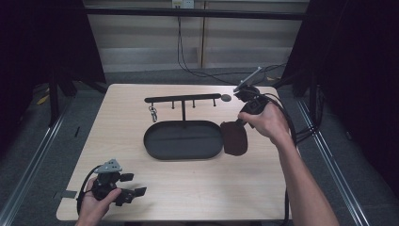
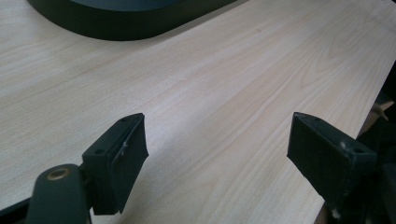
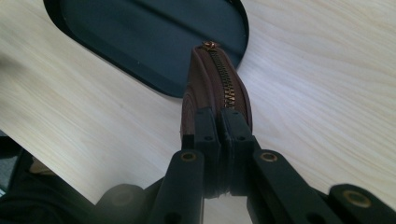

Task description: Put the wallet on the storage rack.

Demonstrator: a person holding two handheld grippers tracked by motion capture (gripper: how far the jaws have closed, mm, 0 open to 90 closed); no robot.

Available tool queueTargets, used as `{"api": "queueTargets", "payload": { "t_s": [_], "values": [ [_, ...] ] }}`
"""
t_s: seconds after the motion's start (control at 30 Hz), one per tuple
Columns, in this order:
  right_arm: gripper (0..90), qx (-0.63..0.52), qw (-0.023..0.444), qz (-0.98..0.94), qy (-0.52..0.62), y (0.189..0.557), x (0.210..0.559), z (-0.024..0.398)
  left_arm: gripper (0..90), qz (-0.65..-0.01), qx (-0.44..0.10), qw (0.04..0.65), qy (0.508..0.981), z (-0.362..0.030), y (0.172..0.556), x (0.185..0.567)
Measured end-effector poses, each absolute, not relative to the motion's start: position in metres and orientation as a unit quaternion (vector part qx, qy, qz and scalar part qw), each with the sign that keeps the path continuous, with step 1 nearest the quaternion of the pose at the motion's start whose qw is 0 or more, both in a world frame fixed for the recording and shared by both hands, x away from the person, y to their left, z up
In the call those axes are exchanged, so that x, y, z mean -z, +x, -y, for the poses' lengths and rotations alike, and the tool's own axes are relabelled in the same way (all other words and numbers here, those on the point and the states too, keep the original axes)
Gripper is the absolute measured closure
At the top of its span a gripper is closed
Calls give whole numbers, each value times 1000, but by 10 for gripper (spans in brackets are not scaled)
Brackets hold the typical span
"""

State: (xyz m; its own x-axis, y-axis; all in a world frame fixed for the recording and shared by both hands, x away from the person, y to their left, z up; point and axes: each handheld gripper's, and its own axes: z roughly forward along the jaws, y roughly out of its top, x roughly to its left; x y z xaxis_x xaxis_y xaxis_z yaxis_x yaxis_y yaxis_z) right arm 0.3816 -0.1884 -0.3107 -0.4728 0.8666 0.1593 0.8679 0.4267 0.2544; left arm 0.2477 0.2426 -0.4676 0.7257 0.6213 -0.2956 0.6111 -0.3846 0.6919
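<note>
at the worktop's [image 1: 188, 188] near left corner, the left tool [image 1: 136, 189] rests low in a person's hand, its two black jaws spread wide with bare wood between them and nothing held. past it toward the middle lies a black oval tray [image 1: 183, 140], from whose far rim a post rises to a hook bar [image 1: 182, 98]; a small metal key ring [image 1: 153, 113] hangs from the bar's left end. just beside the tray's right end, a dark brown zip pouch [image 1: 234, 137] hangs edge-up above the wood, its brass zipper [image 3: 224, 79] running along the top. the right tool [image 1: 241, 123], gripped in the person's right hand [image 1: 263, 121] toward the worktop's right edge, pinches the pouch's upper end with its jaws pressed together. cables trail off the far right corner.
</note>
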Motion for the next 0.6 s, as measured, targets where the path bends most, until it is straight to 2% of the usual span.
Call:
{"api": "queueTargets", "payload": {
  "t_s": [0.6],
  "values": [
    [862,221,32,829,-513,406,323,172,196,-370,-7,414,832,-243,248,467]
  ]
}}
